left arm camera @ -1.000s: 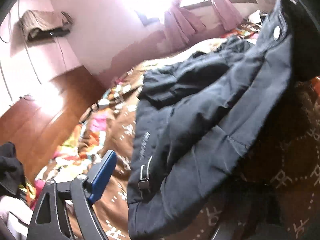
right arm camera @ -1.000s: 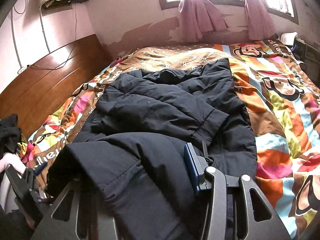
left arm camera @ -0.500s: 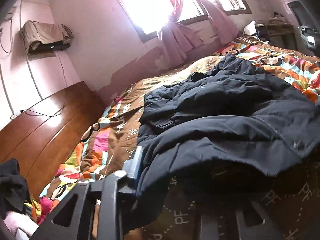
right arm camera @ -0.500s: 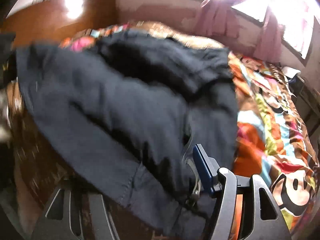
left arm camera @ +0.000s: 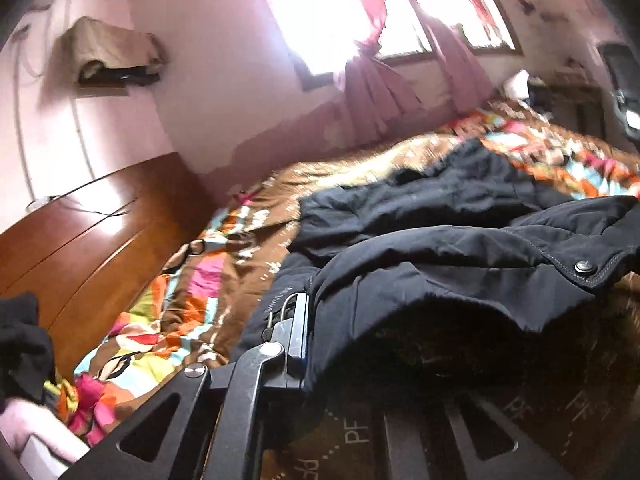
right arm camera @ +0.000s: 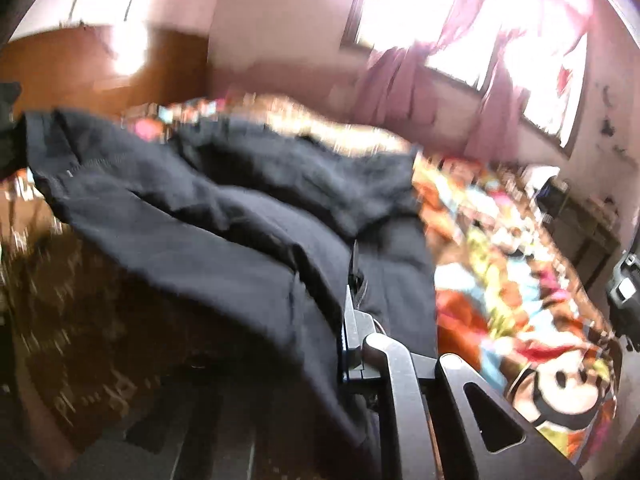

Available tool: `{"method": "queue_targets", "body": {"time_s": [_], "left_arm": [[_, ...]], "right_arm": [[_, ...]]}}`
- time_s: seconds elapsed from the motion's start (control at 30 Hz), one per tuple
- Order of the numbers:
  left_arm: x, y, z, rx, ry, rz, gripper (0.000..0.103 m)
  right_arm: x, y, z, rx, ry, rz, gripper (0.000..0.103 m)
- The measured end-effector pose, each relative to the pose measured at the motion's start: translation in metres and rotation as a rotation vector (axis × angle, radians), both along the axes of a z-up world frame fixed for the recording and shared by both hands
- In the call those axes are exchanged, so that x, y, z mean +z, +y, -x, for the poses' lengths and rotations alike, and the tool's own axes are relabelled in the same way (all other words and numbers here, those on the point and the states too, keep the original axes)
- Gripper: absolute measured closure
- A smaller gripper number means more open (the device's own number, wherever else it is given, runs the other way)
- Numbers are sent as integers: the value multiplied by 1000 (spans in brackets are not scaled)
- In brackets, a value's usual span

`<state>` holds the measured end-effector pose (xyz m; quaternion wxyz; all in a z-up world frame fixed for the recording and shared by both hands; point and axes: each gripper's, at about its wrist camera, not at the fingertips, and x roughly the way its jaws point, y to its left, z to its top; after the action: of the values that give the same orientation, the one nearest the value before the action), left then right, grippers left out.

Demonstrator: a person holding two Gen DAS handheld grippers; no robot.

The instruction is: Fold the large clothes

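The dark jacket (left arm camera: 460, 240) lies spread over the patterned quilt (left arm camera: 168, 320) on the bed, its near hem raised off the quilt so that a brown patterned lining shows beneath. The left gripper (left arm camera: 316, 336) is clenched on the hem at one side, its fingers having just closed on the cloth; only its left finger shows, the other is under the fabric. The right gripper (right arm camera: 340, 340) is likewise clamped on the hem at the other side, its fingers just closed on it too, one finger hidden by the cloth. The fold looks barely begun: both lower corners are gripped and lifted, but the jacket's far part lies rumpled, unfolded. What remains, as I judge it, is carrying the hem over toward the collar, then smoothing and halving.
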<state>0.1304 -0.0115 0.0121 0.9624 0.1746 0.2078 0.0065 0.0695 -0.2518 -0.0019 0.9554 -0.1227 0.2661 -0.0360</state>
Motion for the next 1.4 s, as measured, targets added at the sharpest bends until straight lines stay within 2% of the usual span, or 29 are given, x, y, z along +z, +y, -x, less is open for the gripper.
{"method": "queue_targets", "body": {"time_s": [0.13,0.27,0.5,0.67,0.83,1.07,1.23,1.4], "left_arm": [[32,9,23,1,-61,35,96],[61,14,57,-9,-126,1,96],[89,30,109,6,-179,29,96],[99,28,129,19,-240,-41,96],[99,25,96,-10,-181,-17,96],[88,7,25,-25,-120,-83,96],[87,-7,-44,-34,-86,-110,96],[74,-12,-130,-46,28,-70,96]], "right_arm": [[41,5,24,14,-145,7,95],[77,11,55,49,-237,-3,95],[112,35,111,117,-297,75,95],[133,52,139,150,-337,125,96],[132,51,109,138,-307,109,95],[113,31,31,105,-227,34,95],[105,18,-28,90,-199,1,95],[90,6,-100,75,-132,-52,95]]}}
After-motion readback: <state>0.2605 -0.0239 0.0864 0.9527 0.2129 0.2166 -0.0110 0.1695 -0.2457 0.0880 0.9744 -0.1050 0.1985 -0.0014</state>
